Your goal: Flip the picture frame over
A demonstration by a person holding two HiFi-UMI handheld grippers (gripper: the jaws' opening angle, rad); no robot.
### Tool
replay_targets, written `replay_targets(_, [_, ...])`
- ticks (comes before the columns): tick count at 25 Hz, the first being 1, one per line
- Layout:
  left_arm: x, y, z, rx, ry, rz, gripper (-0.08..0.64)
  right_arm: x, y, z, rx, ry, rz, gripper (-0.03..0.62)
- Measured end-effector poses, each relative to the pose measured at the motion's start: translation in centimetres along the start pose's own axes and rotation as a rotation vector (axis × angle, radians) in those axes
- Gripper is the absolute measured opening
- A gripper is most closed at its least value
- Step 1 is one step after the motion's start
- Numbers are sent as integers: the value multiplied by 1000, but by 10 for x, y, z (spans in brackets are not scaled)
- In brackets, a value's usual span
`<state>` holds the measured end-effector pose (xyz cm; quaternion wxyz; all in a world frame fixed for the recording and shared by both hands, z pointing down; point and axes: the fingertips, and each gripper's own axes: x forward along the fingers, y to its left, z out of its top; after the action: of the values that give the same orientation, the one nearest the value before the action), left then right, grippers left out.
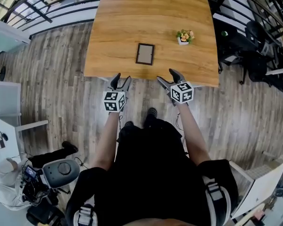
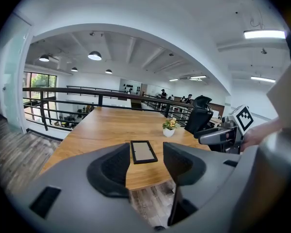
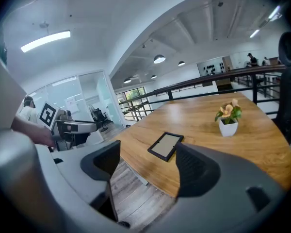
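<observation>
A small dark picture frame [image 1: 145,53] lies flat on the wooden table [image 1: 122,22], near its front edge; it also shows as the frame [image 2: 143,151] and the frame [image 3: 165,145] in the gripper views. My left gripper [image 1: 120,82] hovers open just short of the table's front edge, left of the frame. My right gripper [image 1: 170,77] is open too, at the edge right of the frame. Both hold nothing. In the left gripper view the gripper [image 2: 145,166] points at the frame, and the right gripper [image 3: 148,166] does the same from the other side.
A small white pot of flowers [image 1: 184,36] stands on the table right of the frame. Black railings [image 1: 47,6] run behind the table's left. Office chairs [image 1: 254,46] stand to the right. A wooden floor [image 1: 52,98] lies below the table edge.
</observation>
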<state>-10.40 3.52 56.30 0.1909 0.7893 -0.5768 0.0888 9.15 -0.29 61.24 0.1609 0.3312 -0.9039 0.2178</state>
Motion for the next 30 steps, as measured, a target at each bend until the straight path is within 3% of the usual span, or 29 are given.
replay_targets(13, [7, -10, 7, -23, 0, 83, 227, -11, -13, 3, 7, 34, 32, 353])
replay_targets(20, [36, 12, -1, -36, 20, 56, 227, 18, -26, -3, 20, 58, 16, 353])
replay_targets(30, [89, 36, -2, -42, 80, -4, 227, 58, -45, 17, 56, 70, -17, 334])
